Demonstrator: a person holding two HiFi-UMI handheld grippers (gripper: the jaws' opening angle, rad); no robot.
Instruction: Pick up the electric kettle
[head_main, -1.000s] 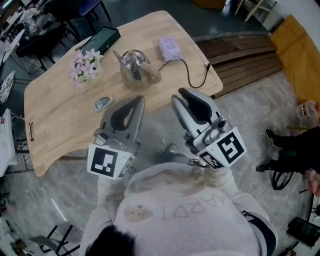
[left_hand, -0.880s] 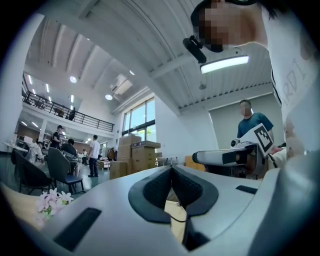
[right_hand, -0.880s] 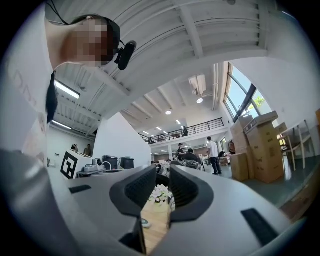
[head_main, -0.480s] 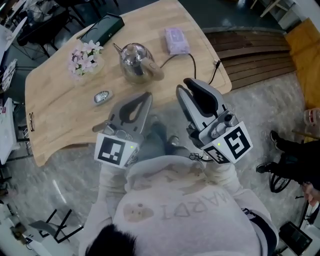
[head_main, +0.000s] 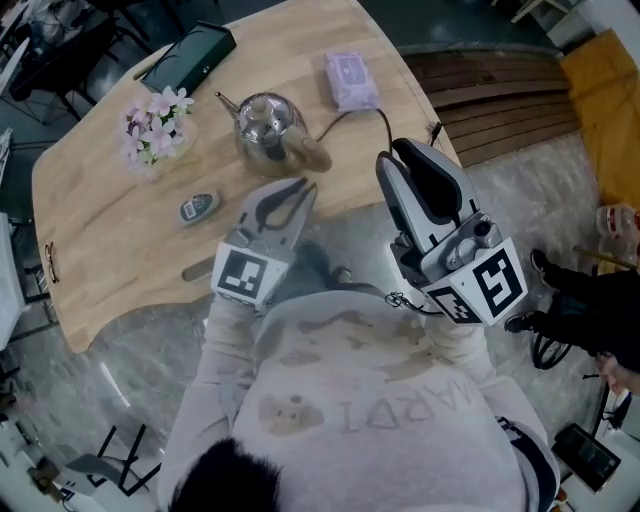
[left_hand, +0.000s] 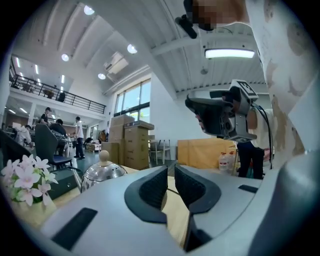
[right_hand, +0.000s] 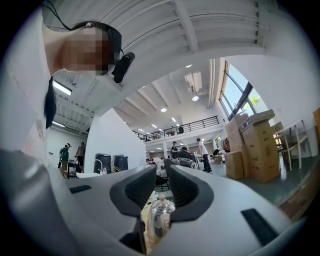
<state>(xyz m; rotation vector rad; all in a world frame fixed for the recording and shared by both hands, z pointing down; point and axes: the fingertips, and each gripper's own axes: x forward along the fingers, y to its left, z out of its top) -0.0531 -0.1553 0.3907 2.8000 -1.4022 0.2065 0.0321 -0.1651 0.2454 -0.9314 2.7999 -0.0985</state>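
Kettle (head_main: 266, 125): stands upright on the table (head_main: 120, 250), well ahead of both grippers and touched by neither. Its spout points far left and its handle (head_main: 310, 152) near right.
Left gripper (head_main: 288, 190): over the table's near edge, aimed toward the kettle. Its jaws are a narrow slit apart and opening, with nothing between them.
Right gripper (head_main: 402, 158): seen over the table's near right corner, close to the cord (head_main: 378, 130) in the head view. Its jaws are parted by a narrow gap and empty (the kettle shows only far off, low through that gap).
Handling: the body is polished, rounded metal, judged stiff, slippery and too wide for these jaws. Weight is judged moderate, and more if it holds water, which cannot be told.
Hold: the pale brown handle is judged the best place, being narrow, dull-surfaced and clear of the body. A grip close to its root should limit tipping.
Risk: the cord runs from the kettle's handle side toward the table's right edge and may drag on a lift.
Count, task things: one kettle, one handle, one cord.
Count, tools: two grippers.
Count, other things on the table: one bunch of flowers (head_main: 155, 125), one purple pack (head_main: 350, 80), one dark case (head_main: 188, 58), one small oval device (head_main: 197, 207).
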